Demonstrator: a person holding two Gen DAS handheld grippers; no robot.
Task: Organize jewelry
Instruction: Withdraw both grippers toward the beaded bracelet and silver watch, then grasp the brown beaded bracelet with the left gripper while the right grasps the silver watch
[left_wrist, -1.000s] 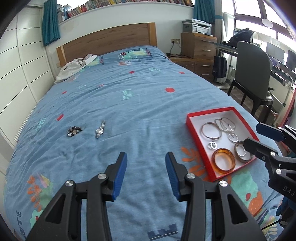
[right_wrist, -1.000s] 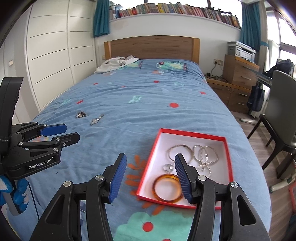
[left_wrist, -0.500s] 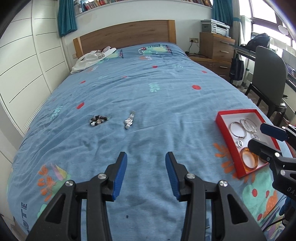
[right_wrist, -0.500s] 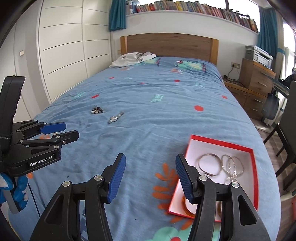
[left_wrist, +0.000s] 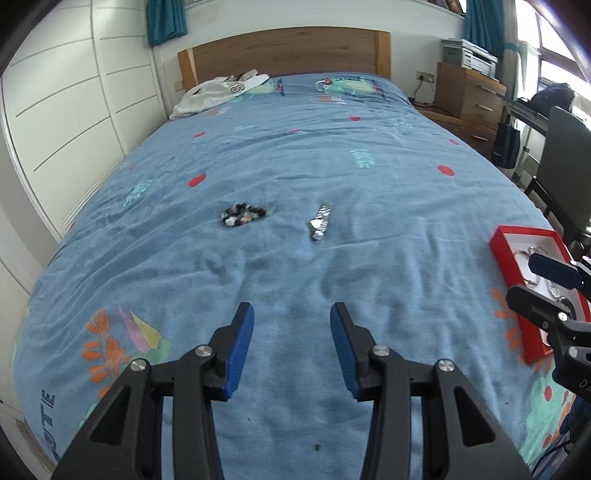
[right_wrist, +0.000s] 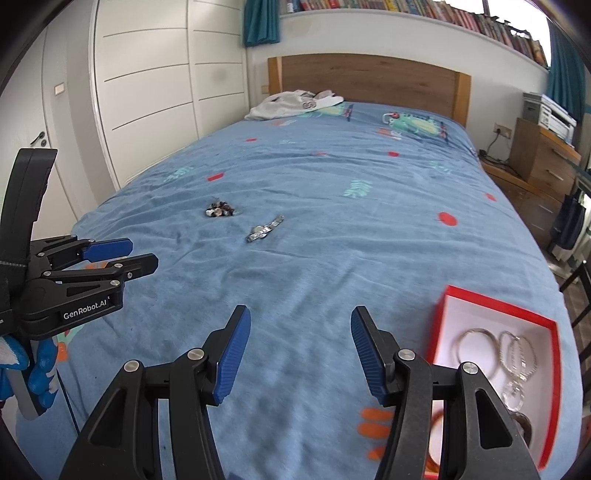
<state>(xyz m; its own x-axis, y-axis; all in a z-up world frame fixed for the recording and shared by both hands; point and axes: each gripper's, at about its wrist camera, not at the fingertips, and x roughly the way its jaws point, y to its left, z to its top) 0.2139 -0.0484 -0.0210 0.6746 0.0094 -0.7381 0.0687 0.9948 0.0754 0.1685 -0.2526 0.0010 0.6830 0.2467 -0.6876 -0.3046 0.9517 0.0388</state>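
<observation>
The blue bed cover (left_wrist: 369, 184) lies wide and bare in the middle. Far off sit a bead bracelet (left_wrist: 242, 215) and a watch (left_wrist: 320, 223). The red box (right_wrist: 495, 306) blocks the near right.

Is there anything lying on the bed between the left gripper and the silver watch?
No. In the left wrist view, only bare blue bedspread lies between the left gripper and the silver watch. The beaded bracelet lies off to the side.

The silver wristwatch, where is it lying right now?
The silver wristwatch lies on the blue bedspread mid-bed, just right of the dark beaded bracelet and well left of the red jewelry box.
</observation>
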